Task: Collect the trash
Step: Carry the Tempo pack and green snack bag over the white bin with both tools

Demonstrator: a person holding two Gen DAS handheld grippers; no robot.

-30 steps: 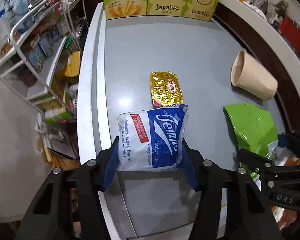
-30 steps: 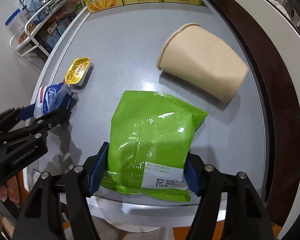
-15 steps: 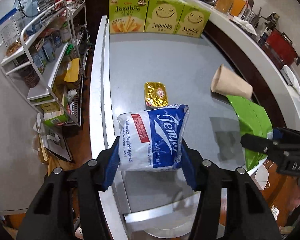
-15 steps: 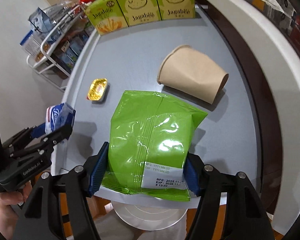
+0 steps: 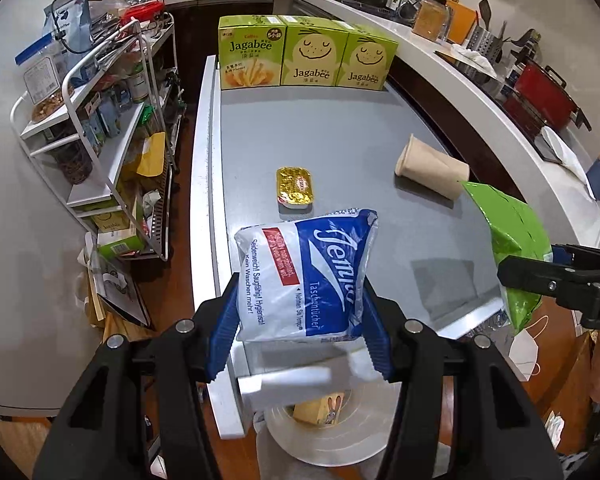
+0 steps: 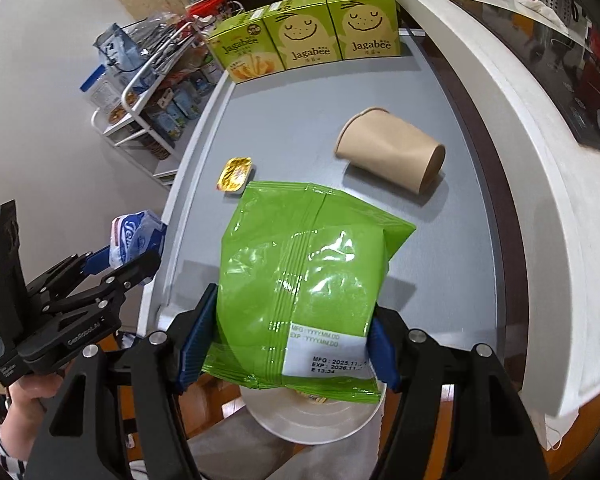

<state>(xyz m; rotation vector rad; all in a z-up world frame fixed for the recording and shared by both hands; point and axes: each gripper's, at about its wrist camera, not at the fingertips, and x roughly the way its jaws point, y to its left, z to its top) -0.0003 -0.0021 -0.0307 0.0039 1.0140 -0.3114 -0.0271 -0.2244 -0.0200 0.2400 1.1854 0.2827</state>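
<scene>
Now we are holding two pieces of trash up over the near end of the bench (image 5: 340,152). Our left claw (image 5: 300,328) is squeezing the soft tissue pack (image 5: 304,272) by its sides, low in the frame. Our right claw (image 6: 288,344) is pinching the green bag (image 6: 304,276) near its bottom. Both look light and squashy. The shiny bag may slip, so a low, firm pinch seems best.

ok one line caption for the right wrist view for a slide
Right hand-held gripper holds a green snack bag above a white bin.
</scene>
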